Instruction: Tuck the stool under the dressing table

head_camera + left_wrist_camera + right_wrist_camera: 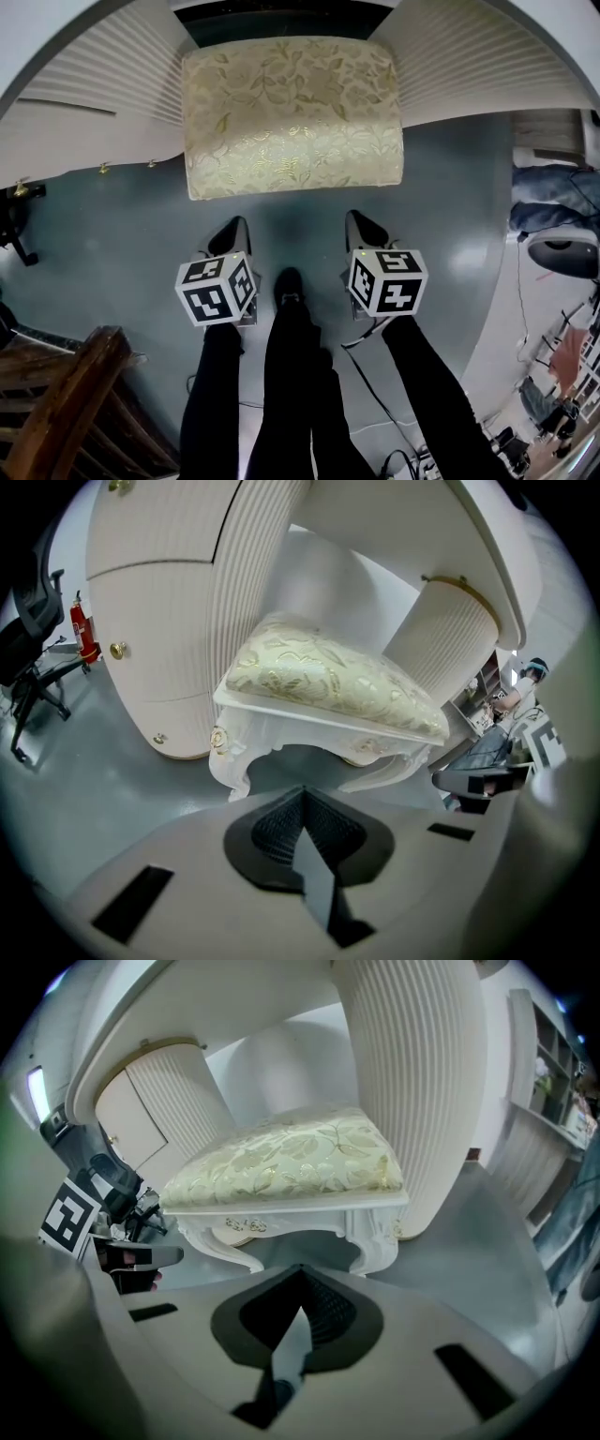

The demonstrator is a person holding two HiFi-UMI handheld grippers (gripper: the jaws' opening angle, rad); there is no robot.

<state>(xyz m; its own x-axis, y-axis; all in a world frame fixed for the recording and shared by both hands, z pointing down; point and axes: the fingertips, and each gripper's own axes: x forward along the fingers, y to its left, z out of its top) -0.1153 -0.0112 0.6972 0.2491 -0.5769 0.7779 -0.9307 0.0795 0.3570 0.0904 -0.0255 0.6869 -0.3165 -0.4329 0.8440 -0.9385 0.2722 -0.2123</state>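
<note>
- The stool (292,117) stands on the floor, partly in the gap between the dressing table's (98,117) ribbed pedestals. It looks rigid and fairly heavy with a soft cushion (the carved legs may scuff), so push on the white front rail.
- The left hand-held gripper (234,227) is clenched and empty, just short of the stool's near edge.
- The right hand-held gripper (362,223) is likewise closed on nothing and not touching the stool.

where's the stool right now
In the head view the stool sits top centre, its far end between the dressing table's two ribbed sides, just ahead of the left gripper and right gripper, touching neither.
</note>
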